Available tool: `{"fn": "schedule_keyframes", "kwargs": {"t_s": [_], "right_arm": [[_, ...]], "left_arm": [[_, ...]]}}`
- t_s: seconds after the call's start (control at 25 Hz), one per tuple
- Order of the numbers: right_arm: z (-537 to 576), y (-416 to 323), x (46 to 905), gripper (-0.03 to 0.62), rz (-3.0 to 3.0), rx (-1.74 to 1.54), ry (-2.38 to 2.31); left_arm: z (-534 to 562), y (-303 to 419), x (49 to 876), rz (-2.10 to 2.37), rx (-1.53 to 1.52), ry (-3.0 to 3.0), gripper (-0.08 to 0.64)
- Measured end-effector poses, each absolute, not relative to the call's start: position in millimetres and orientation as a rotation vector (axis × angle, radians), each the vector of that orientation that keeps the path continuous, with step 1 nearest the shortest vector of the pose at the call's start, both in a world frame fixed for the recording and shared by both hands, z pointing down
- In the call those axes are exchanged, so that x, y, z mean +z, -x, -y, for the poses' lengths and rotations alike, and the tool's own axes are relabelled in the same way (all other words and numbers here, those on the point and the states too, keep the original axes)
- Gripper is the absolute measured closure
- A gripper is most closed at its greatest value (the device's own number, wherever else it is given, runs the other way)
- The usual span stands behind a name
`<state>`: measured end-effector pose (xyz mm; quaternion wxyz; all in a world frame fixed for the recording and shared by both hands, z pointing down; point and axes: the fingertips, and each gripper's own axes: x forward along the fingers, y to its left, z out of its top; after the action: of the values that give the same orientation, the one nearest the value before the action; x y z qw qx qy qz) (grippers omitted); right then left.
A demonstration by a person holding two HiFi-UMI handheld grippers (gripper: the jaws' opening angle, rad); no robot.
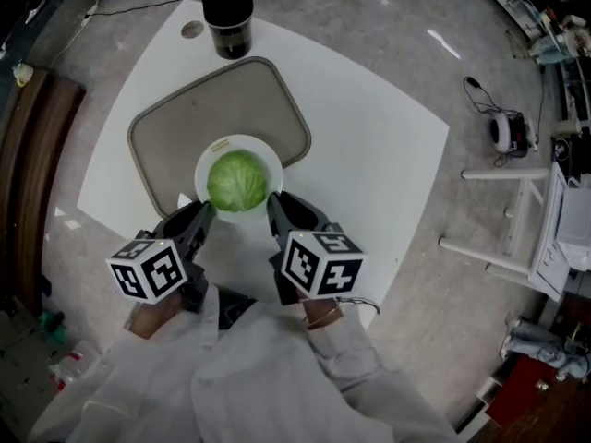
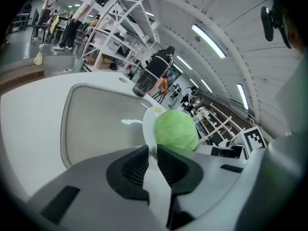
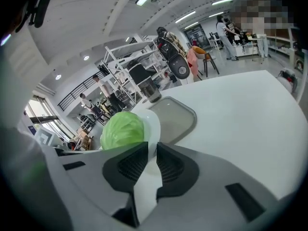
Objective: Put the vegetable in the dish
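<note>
A round green cabbage (image 1: 237,181) lies on a white dish (image 1: 269,156), which is over the near edge of a grey tray (image 1: 222,100). My left gripper (image 1: 205,209) is shut on the dish's left rim, and my right gripper (image 1: 274,202) is shut on its right rim. In the left gripper view the thin white rim (image 2: 147,129) passes between the black pads (image 2: 135,163), with the cabbage (image 2: 176,130) just beyond. The right gripper view shows the same hold from the other side: the rim (image 3: 154,125) is in the pads (image 3: 169,165), and the cabbage (image 3: 122,130) is to the left.
The tray lies on a white table (image 1: 369,155). A black cylindrical container (image 1: 226,12) stands at the table's far edge behind the tray. White shelving (image 1: 536,238) and cables lie on the floor to the right. People stand far off in the room.
</note>
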<state>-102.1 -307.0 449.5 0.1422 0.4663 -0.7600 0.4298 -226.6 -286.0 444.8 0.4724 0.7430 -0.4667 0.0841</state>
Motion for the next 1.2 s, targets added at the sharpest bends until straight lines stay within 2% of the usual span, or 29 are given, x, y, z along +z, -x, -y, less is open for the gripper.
{"fn": "schedule_keyframes", "kwargs": {"t_s": [0.6, 1.2], "right_arm": [[394, 156, 480, 0.526, 2.132, 1.212, -1.322], [412, 174, 510, 0.526, 2.060, 1.267, -1.276]], "left_arm": [[372, 280, 479, 1.146, 0.230, -1.766, 0.508], [387, 296, 503, 1.148, 0.278, -1.705, 0.508]]}}
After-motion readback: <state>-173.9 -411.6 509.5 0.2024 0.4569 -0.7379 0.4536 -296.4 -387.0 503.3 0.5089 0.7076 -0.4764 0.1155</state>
